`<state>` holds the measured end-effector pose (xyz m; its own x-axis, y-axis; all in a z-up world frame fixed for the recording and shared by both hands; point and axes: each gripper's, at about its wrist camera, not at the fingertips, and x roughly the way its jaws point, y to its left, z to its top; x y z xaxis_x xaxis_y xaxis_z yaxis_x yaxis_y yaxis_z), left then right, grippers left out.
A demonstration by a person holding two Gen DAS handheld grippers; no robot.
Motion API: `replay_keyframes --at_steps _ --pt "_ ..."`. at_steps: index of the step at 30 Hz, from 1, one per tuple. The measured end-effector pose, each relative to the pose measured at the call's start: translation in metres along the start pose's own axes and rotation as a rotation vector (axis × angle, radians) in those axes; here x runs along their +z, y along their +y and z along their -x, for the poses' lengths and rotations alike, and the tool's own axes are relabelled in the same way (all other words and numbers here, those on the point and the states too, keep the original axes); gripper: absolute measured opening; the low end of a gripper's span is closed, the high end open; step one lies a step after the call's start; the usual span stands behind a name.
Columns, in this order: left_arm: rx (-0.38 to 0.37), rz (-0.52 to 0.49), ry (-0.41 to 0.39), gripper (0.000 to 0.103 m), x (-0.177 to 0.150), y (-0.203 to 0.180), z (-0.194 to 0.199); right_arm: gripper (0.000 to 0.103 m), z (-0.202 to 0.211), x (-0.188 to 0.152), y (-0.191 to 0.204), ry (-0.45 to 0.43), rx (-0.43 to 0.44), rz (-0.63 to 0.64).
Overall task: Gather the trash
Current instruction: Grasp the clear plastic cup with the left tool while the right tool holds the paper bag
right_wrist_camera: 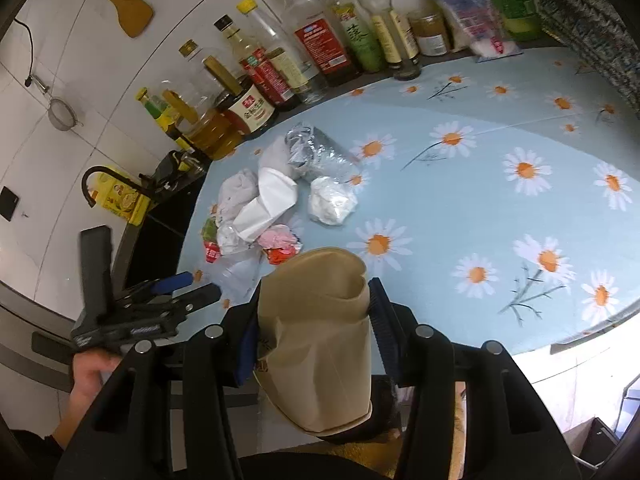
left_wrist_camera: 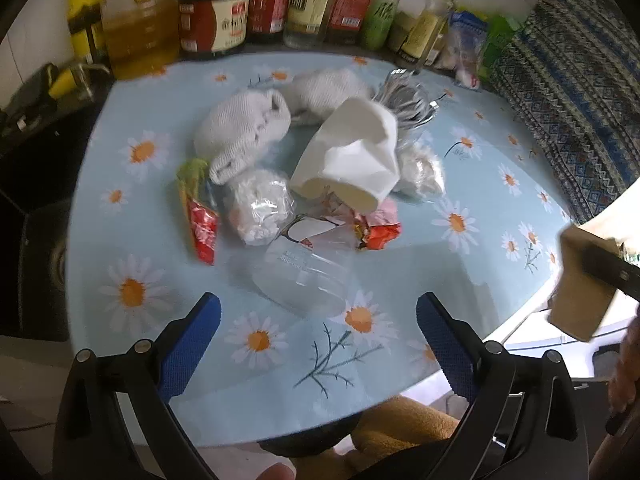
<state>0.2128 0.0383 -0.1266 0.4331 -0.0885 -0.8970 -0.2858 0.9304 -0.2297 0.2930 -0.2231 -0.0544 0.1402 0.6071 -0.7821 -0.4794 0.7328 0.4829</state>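
left gripper (left_wrist_camera: 318,322): black frame, blue textured pads | right gripper (right_wrist_camera: 312,312): black, silver screws

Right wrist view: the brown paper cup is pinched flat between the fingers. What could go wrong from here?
1. The crushed brown paper cup might slip from the right gripper.
2. The open left gripper could nudge the clear plastic bottle, which may roll off the table.

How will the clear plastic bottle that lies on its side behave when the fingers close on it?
The clear plastic bottle looks empty, so probably light. Its thin wall may crumple or slip between the pads. Lying on the tablecloth, it may roll if nudged.
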Motion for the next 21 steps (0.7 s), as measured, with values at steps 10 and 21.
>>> replay_keyframes --at_steps 10,21 --pt "-0.022 0.043 -0.01 0.075 0.007 0.012 -0.021 0.049 0.01 -0.003 -0.011 0.006 -0.035 0.002" --pt "-0.038 0.036 -0.026 0.06 0.005 0.009 -0.022 0.049 0.004 -0.004 -0.002 0.035 -0.026 0.045"
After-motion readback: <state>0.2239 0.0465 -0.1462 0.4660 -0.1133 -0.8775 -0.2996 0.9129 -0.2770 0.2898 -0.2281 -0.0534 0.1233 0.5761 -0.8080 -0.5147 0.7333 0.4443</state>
